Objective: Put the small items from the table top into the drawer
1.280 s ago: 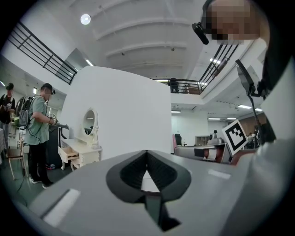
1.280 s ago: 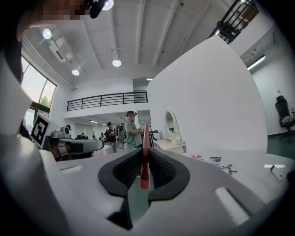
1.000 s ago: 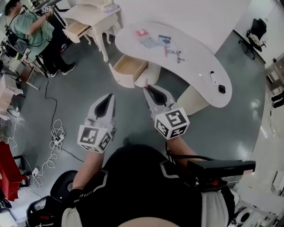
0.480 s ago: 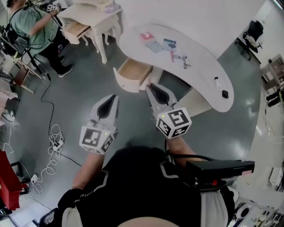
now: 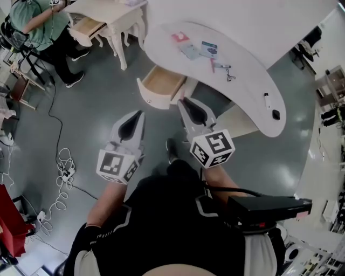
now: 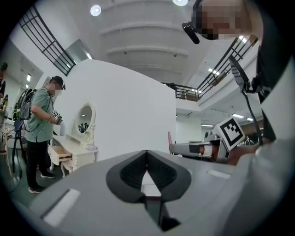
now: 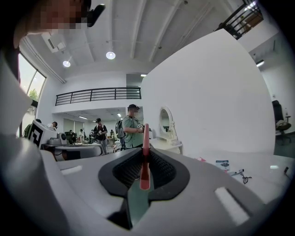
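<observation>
A curved white table (image 5: pixel 245 89) carries a pink item (image 5: pixel 180 37), a blue card (image 5: pixel 209 48), a pen (image 5: pixel 221 66), a black cord (image 5: pixel 230 75), a small white item (image 5: pixel 266 98) and a black one (image 5: pixel 276 114). Its wooden drawer (image 5: pixel 160 83) stands open at the near left. My right gripper (image 5: pixel 185 101) hovers just right of the drawer, shut on a thin red stick (image 7: pixel 145 156) that stands up between the pads. My left gripper (image 5: pixel 140 114) hangs over the floor short of the drawer, jaws shut and empty.
A cream dressing table (image 5: pixel 108 16) with its own open drawer stands at the far left, with a person (image 5: pixel 32 19) in green beside it. Cables (image 5: pixel 64 172) lie on the grey floor at left. A white partition wall (image 5: pixel 242 16) backs the table.
The table and drawer have drifted a little within the head view as the person steps forward; a shoe now shows between the grippers. Both grippers keep their pose and grip.
</observation>
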Demonstrator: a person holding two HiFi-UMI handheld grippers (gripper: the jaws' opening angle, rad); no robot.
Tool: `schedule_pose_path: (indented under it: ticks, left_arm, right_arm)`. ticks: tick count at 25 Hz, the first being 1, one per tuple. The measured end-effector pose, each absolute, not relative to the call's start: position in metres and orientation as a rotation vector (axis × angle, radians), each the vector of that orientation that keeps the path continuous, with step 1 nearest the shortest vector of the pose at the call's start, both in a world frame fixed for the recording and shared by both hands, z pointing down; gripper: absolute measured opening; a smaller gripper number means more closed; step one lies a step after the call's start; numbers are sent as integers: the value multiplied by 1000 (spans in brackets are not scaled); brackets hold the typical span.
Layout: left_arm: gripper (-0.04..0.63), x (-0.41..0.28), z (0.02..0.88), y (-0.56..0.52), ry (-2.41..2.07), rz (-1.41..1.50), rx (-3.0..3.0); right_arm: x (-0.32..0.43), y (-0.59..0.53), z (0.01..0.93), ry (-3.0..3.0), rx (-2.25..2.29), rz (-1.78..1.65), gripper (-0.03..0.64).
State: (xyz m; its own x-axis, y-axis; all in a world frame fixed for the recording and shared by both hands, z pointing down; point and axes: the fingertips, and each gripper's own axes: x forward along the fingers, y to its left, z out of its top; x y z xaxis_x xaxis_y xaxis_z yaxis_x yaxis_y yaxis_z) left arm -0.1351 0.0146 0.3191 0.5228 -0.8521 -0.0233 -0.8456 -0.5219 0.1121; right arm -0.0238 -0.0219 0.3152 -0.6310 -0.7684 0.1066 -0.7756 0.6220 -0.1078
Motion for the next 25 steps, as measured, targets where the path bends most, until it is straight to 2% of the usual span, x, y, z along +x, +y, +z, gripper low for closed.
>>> schedule_pose_path:
  ticks: [25]
  left_arm:
    - [0, -82, 311, -188, -1554, 15, 2640]
  right_arm:
    - [12, -226, 310, -2911, 1183, 286, 51]
